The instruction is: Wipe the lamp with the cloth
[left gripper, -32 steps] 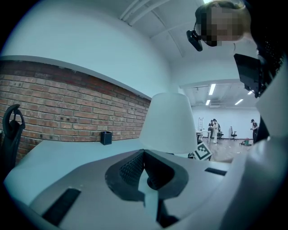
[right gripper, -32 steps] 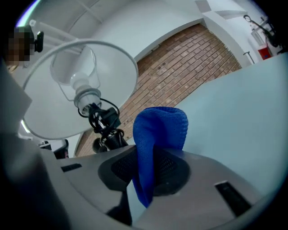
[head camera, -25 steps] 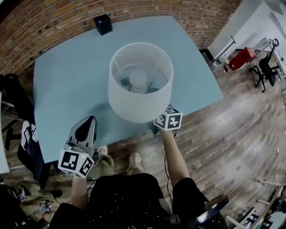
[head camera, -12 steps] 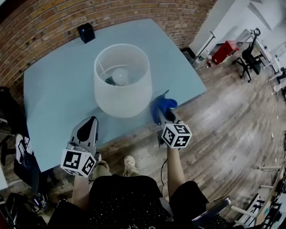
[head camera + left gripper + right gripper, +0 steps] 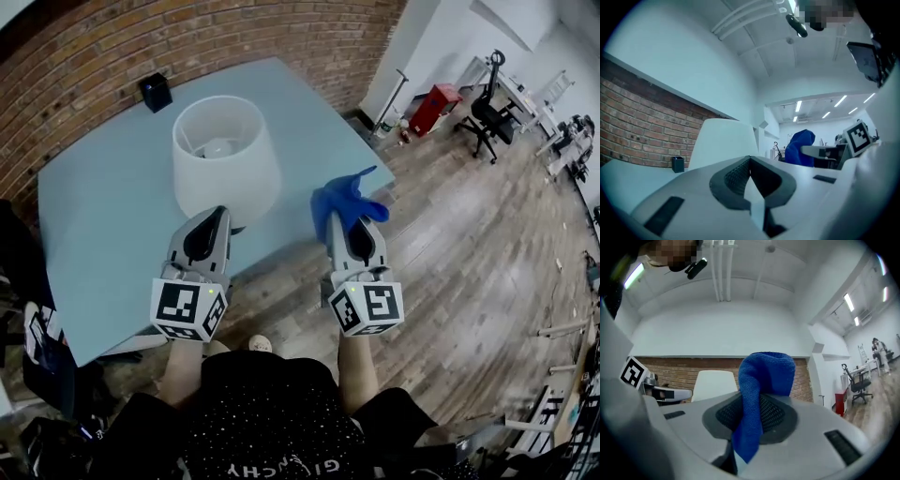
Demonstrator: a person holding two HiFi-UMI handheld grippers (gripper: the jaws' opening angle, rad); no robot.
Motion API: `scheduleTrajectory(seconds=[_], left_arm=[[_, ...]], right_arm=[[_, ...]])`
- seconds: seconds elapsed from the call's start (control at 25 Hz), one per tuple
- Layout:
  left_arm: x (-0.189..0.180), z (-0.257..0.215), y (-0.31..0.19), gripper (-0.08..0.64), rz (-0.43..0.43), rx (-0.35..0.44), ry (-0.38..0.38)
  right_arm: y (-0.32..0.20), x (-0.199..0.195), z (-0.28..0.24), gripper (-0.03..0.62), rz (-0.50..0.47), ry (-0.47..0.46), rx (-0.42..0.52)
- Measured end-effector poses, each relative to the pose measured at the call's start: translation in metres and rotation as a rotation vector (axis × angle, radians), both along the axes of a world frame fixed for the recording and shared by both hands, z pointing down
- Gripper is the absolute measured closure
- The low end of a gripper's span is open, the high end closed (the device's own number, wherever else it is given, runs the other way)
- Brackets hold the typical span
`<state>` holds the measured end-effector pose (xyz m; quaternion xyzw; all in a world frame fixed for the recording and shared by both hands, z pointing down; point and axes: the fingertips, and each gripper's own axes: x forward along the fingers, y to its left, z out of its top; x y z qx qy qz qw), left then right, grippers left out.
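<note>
The lamp (image 5: 225, 161) stands mid-table and is the main obstacle. Its wide white shade sits just ahead of the left hand-held gripper (image 5: 216, 220). The table (image 5: 94, 216) is bare to the lamp's left and along its near edge, so approach is open there. A black box (image 5: 156, 92) occupies the far corner, well apart from the lamp, and the brick wall (image 5: 216, 33) bounds the far side. Open air separates the shade from the right hand-held gripper (image 5: 349, 220), which grips the cloth (image 5: 342, 197) at the table's near-right edge.
</note>
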<state>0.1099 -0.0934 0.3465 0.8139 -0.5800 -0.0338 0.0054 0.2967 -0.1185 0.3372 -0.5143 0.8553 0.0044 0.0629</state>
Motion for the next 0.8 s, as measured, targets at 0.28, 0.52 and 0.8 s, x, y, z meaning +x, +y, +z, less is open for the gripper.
scheduleTrajectory(seconds=[0.28, 0.52, 0.8], left_arm=[[0.008, -0.005, 0.010, 0.551, -0.033, -0.001, -0.032], [0.010, -0.004, 0.025, 0.551, -0.047, 0.025, -0.075], [0.002, 0.001, 0.028, 0.551, -0.064, 0.008, -0.059]], right_arm=[[0.015, -0.003, -0.003, 0.518, 0.031, 0.064, 0.012], [0.022, -0.009, 0.004, 0.518, 0.015, 0.087, 0.016], [0.020, -0.016, 0.010, 0.518, 0.007, 0.090, 0.001]])
